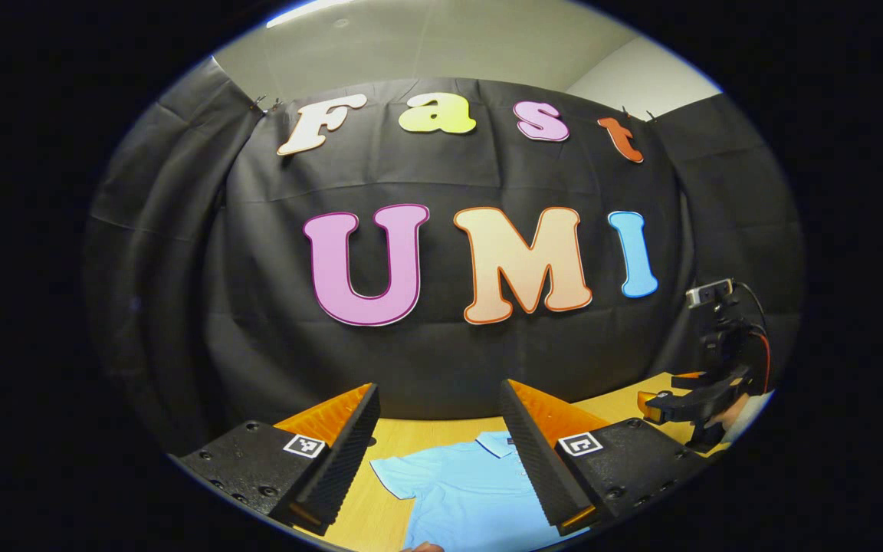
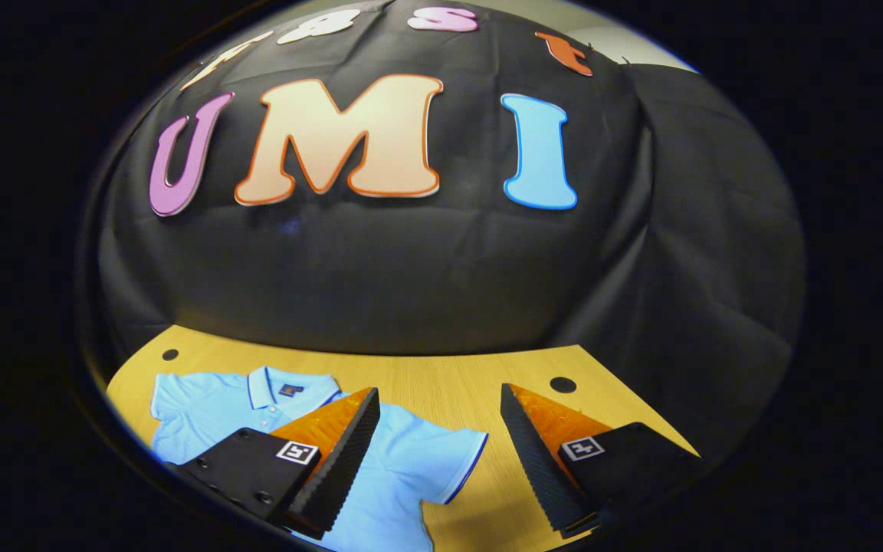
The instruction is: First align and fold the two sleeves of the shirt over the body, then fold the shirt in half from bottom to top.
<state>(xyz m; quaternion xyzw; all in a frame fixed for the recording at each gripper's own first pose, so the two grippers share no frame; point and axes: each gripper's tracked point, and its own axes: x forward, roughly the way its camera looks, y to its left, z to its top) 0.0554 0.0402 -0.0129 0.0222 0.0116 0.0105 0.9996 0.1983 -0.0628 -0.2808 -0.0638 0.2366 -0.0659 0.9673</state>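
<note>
Polo shirt (image 2: 411,468), light blue with a collar (image 2: 277,387), lies flat on the wooden table (image 2: 441,379), front side up, with its collar toward the black cloth wall (image 2: 426,268). Both short sleeves are spread out to the sides, so no sleeve is folded over the body yet. In the right gripper view, the right gripper (image 2: 441,452) hangs above the table with its 2 fingers wide apart and nothing between them. One finger sits over the shirt near the shoulder, and the other finger sits over bare wood just beside the sleeve (image 2: 453,460) that has a dark stripe at its edge. I cannot tell if the fingers touch the cloth or the table. 2 small dark round holes (image 2: 562,384) show in the tabletop near the wall. In the left gripper view, the left gripper (image 1: 441,452) is also wide open and holds nothing. The shirt (image 1: 464,491) shows between its 2 fingers, with the collar (image 1: 497,442) close to one finger and a sleeve (image 1: 395,475) reaching toward the other. In that same view, the right gripper (image 1: 660,406) shows farther off at the side, over the table (image 1: 411,437), with a bit of the hand (image 1: 733,418) that holds it. A small camera (image 1: 710,293) with a cable sits on top of it. A fingertip (image 1: 422,547) peeks in at the very bottom edge, near the shirt
</note>
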